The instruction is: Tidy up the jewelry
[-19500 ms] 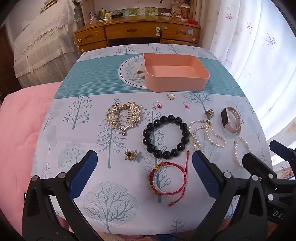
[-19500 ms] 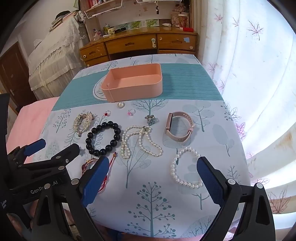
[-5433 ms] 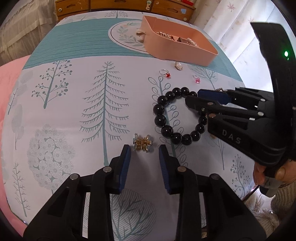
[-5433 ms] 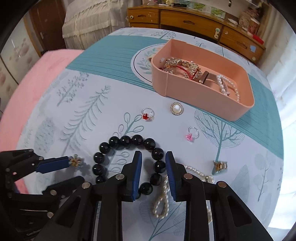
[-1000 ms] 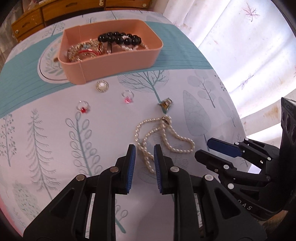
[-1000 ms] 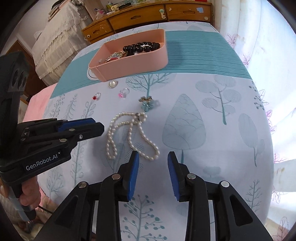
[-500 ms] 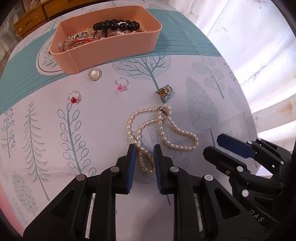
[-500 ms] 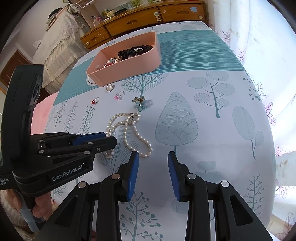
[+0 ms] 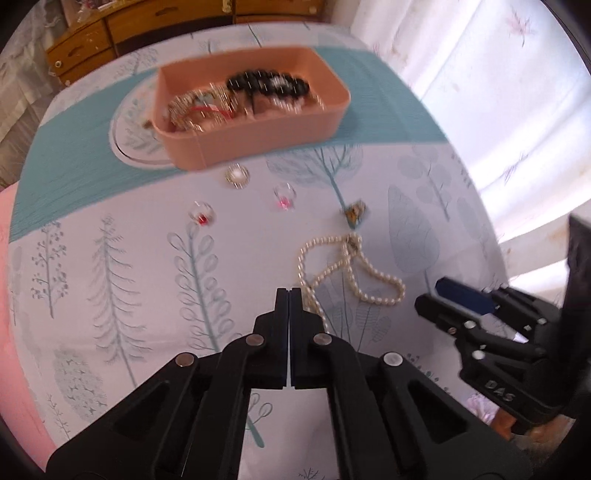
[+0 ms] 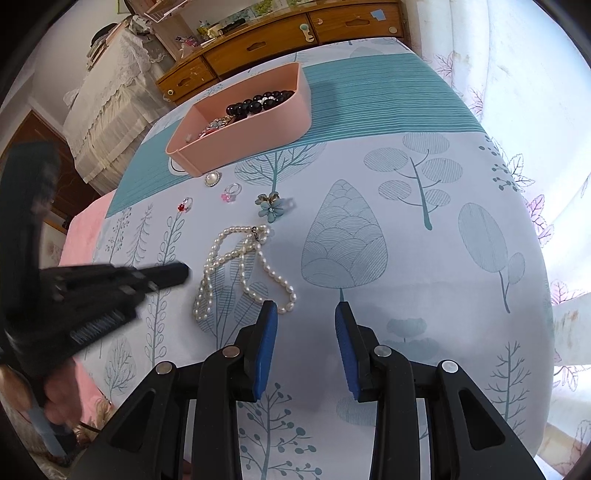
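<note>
I see a pink tray (image 9: 258, 142) at about 12 o'clock on the tablecloth (image 10: 424, 266), straddling the edge of its teal band. Inside it lie a black bead bracelet (image 10: 258, 104) along the far side and a blurred tangle of gold and red pieces (image 9: 199, 109) toward the left end.

Just in front of the tray sit a round pearl brooch (image 10: 212, 180), a pink ring (image 10: 231, 192) and a red ring (image 10: 184, 205), with a blue flower clip (image 10: 271, 206) a little to their right. The pearl necklace (image 10: 240, 266) lies in loose loops nearer to me, below the clip.

My left gripper (image 9: 289, 293) has its jaws pressed together with nothing between them; the necklace lies just beside its tips at 1 o'clock. My right gripper (image 10: 306, 314) holds its jaws partly apart and empty, with the necklace's nearest loop just beside the left fingertip.

From 12 to 3 o'clock of the right gripper the cloth is bare up to the table's edge, where a white curtain (image 10: 535, 92) hangs. A wooden dresser (image 10: 295, 33) stands beyond the far edge.
</note>
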`<action>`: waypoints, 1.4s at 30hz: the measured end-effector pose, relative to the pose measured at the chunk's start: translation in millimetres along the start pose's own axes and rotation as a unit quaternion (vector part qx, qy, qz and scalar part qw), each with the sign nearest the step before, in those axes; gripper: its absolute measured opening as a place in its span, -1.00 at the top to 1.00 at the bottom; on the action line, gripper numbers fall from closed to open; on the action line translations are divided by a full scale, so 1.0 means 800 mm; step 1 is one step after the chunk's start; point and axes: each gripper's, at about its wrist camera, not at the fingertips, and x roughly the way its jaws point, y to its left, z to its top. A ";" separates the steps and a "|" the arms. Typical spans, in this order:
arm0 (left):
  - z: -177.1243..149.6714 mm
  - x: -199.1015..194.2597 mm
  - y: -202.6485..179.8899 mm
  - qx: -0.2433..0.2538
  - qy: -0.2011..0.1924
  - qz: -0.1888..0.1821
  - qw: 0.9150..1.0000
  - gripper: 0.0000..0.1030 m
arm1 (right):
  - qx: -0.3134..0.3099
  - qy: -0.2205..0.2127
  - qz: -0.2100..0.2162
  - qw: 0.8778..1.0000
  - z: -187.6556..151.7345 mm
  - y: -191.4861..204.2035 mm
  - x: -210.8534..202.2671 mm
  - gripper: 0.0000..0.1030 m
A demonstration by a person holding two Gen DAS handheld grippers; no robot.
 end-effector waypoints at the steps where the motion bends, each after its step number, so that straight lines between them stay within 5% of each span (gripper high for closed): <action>1: 0.005 -0.013 0.005 -0.003 -0.013 -0.005 1.000 1.00 | 0.000 -0.001 0.000 1.000 -0.001 0.000 0.000 0.36; 10: 0.027 -0.061 0.023 -0.019 -0.063 -0.016 0.998 1.00 | -0.040 0.005 0.006 0.999 0.010 0.023 0.013 0.27; 25: -0.008 -0.023 0.055 -0.055 -0.039 -0.012 0.998 1.00 | -0.130 0.007 -0.024 0.991 0.042 0.080 0.062 0.17; 30: -0.014 -0.019 0.075 -0.074 -0.038 -0.019 0.996 1.00 | -0.199 0.002 -0.063 0.978 0.041 0.107 0.074 0.18; 34: -0.020 -0.012 0.088 -0.092 -0.032 -0.027 0.995 1.00 | -0.242 0.008 -0.078 0.967 0.036 0.120 0.078 0.47; 37: -0.026 -0.008 0.096 -0.101 -0.028 -0.033 0.994 1.00 | -0.248 0.016 -0.084 0.965 0.042 0.121 0.079 0.90; 42: -0.033 -0.008 0.103 -0.106 -0.032 -0.038 0.993 1.00 | -0.214 0.023 -0.054 0.975 0.048 0.105 0.075 0.91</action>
